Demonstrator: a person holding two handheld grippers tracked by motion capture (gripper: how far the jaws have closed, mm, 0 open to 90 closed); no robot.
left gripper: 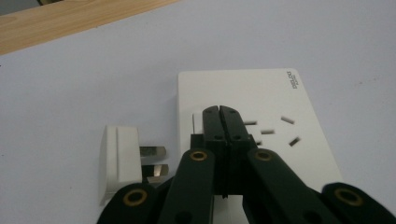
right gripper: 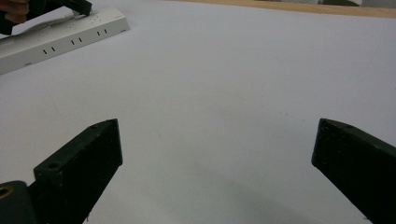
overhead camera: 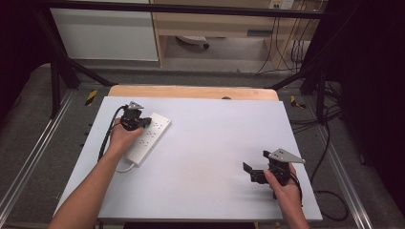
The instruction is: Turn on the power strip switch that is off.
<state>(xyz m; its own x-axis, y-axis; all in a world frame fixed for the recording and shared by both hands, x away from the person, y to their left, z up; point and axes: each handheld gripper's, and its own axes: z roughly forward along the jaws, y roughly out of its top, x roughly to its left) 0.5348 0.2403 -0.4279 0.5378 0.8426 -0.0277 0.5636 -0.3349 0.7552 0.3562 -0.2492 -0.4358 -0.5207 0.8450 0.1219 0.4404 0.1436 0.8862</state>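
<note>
From up high, my left gripper [overhead camera: 138, 119] rests on the white power strip [overhead camera: 149, 135] at the far left of the white table [overhead camera: 210, 157]. My right gripper [overhead camera: 258, 172] waits near the right edge, with lots of bare room between.

In my left gripper view, the jaws are pressed together on the strip, holding nothing. The white plug [left gripper: 120, 161] lies loose just beside the strip. I might bump it away.

In my right gripper view, the jaws stand wide apart.

Illegibly small print on power strip [left gripper: 247, 98]
</note>
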